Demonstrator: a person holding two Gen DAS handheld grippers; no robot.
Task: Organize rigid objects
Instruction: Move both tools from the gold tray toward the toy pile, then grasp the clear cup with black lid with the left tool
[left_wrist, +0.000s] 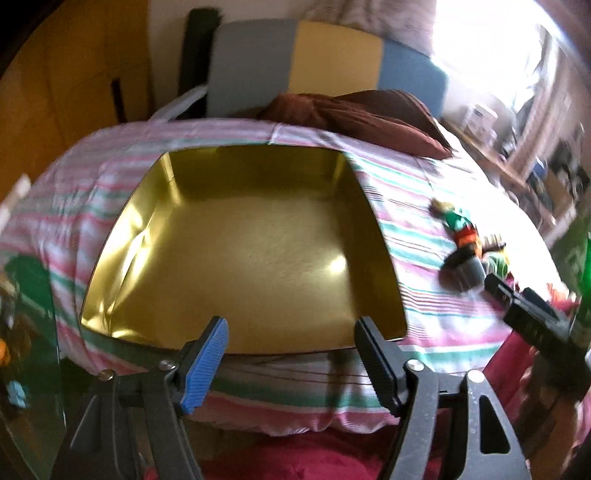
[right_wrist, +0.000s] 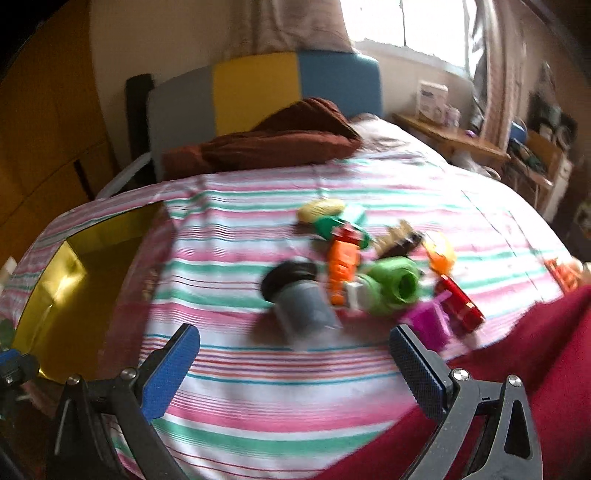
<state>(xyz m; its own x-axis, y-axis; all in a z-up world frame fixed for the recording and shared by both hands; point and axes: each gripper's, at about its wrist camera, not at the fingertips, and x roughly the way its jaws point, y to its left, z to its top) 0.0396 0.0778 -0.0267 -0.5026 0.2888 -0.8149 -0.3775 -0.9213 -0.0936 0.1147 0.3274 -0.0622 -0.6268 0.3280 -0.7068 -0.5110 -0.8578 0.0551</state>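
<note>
blurred: toy pile (right_wrist: 373, 273) | cut off: gold tin (right_wrist: 74, 295), left edge

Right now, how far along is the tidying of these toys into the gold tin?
Nothing looks done: the gold tin shows only its bare floor. In hand: nothing; the left gripper hangs open over the tin's near rim, the right gripper open short of the grey cup. Left: the whole toy pile on the striped sheet.

The left gripper (left_wrist: 291, 354) points steeply downward, its jaws wide apart with nothing between them. The right gripper (right_wrist: 295, 363) also tilts downward, jaws spread wide and holding nothing.
</note>
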